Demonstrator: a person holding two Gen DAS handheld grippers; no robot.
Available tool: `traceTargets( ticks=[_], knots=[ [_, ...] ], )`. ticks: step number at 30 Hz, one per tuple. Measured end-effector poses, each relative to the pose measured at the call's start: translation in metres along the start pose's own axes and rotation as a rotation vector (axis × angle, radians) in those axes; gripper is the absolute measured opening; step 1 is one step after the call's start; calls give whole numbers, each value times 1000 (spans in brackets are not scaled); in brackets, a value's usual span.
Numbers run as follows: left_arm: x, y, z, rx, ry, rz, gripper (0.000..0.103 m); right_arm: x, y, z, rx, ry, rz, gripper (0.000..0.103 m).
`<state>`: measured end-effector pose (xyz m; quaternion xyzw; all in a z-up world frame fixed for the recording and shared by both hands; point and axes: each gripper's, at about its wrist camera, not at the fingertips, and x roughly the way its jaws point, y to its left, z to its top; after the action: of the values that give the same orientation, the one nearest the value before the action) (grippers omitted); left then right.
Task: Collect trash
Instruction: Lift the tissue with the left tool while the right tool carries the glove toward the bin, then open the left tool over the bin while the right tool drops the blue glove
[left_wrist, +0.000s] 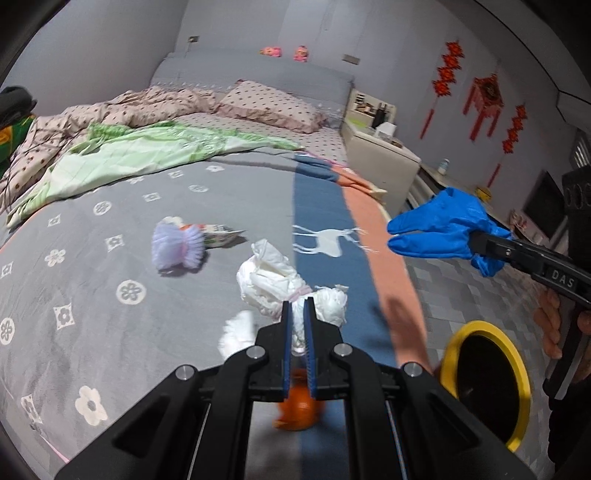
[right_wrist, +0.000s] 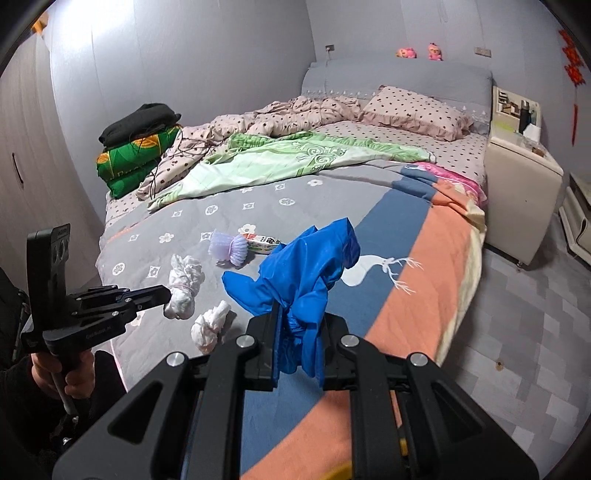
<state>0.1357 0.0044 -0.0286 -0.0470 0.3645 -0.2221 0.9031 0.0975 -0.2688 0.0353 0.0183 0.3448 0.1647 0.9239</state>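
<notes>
My left gripper (left_wrist: 298, 308) is shut on a crumpled white tissue wad (left_wrist: 269, 280), held above the bed; it also shows in the right wrist view (right_wrist: 168, 295) with the wad (right_wrist: 183, 284). My right gripper (right_wrist: 300, 314) is shut on a blue glove (right_wrist: 301, 266), which hangs over the bed's edge (left_wrist: 439, 227). A second white wad (right_wrist: 210, 326) lies on the grey blanket (right_wrist: 258, 206). A purple foam net (left_wrist: 177, 249) and a small carton (left_wrist: 221, 234) lie further up the bed. An orange fruit piece (left_wrist: 299, 408) lies under my left gripper.
A yellow-rimmed black bin (left_wrist: 487, 376) stands on the floor to the right of the bed. A cream nightstand (right_wrist: 521, 195) is beside the headboard. Folded green and black bedding (right_wrist: 136, 147) is stacked at the bed's far left. Quilts and a pillow (right_wrist: 410, 110) lie at the head.
</notes>
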Motion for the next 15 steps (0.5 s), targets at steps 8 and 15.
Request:
traceTargets(
  ticks=[8,15],
  knots=[
    [-14,-47,-2,55,3,-95,6,-53,-16,-15,33,-57,-70,13],
    [-19,-83,-8,98,14,-148,6,-97,-32,-30,59,-102,-112,13]
  ],
)
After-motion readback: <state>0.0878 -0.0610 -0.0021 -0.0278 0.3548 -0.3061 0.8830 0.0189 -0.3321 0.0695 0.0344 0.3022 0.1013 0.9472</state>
